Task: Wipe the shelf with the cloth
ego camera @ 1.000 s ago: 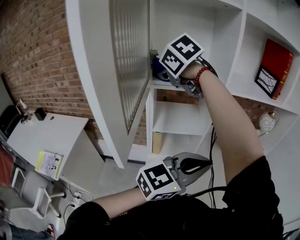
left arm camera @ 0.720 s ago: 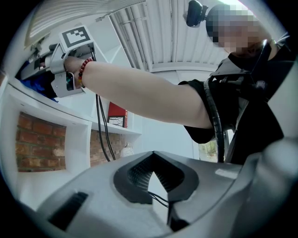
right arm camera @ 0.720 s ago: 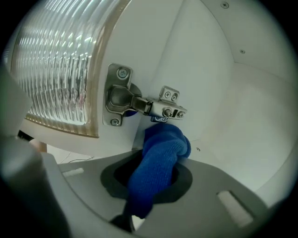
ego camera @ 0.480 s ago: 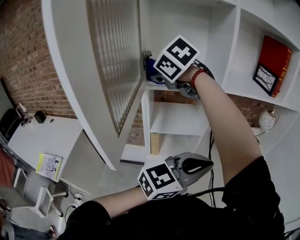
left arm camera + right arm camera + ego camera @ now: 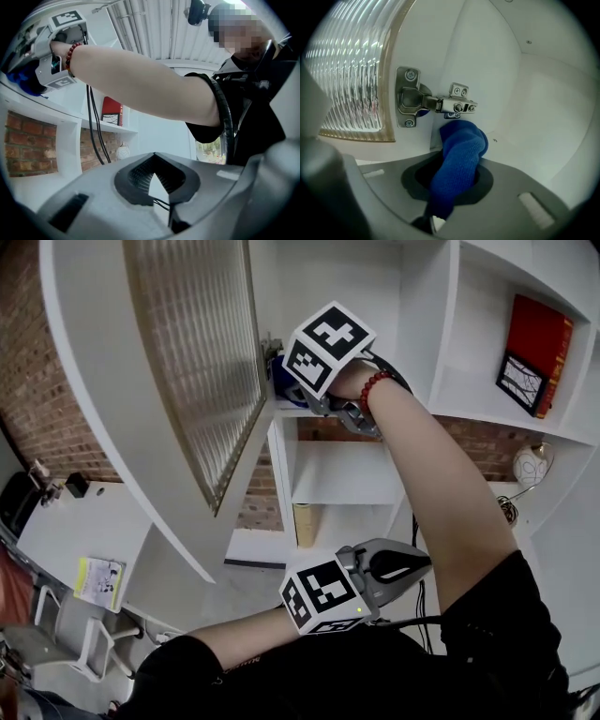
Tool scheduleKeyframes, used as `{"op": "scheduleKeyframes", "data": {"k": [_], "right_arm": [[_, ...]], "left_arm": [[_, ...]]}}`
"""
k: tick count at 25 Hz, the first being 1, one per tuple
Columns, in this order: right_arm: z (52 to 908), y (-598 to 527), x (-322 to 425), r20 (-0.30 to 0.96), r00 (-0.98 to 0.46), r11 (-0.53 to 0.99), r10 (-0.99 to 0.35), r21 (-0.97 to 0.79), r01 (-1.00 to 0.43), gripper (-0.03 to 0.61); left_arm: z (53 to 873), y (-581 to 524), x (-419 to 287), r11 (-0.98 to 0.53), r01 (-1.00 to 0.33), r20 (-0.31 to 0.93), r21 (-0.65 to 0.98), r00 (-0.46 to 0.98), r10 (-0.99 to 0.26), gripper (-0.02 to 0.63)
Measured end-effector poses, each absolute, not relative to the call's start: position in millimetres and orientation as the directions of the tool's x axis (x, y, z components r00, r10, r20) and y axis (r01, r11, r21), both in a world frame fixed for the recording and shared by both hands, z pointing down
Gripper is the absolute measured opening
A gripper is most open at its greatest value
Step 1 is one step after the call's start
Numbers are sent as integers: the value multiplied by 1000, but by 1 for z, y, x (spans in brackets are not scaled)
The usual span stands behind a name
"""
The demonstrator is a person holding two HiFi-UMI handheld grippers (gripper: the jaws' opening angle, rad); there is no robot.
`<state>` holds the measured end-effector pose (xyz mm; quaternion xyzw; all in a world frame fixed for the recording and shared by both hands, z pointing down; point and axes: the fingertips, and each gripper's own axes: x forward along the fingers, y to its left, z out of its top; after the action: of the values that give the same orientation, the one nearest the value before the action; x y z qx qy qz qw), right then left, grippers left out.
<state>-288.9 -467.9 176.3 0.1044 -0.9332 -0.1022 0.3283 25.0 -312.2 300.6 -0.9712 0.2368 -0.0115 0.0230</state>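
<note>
Blue cloth (image 5: 460,154) pinched in the right tool (image 5: 452,180), up at the shelf's (image 5: 323,414) hinge corner.
Its jaws clamp the cloth's lower part; the bunched end sits just below the metal hinge (image 5: 433,104) of the ribbed-glass door (image 5: 197,362). The left tool (image 5: 154,176) hangs low by the person's chest, jaws closed on nothing.
</note>
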Motion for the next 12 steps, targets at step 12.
{"op": "scheduleKeyframes", "data": {"k": [12], "right_arm": [[178,-474,-285,605,-750,962,-266,221,-162,54]], "left_arm": [[301,-317,27,-894,-446,-8,-45,895,-446,3]]}}
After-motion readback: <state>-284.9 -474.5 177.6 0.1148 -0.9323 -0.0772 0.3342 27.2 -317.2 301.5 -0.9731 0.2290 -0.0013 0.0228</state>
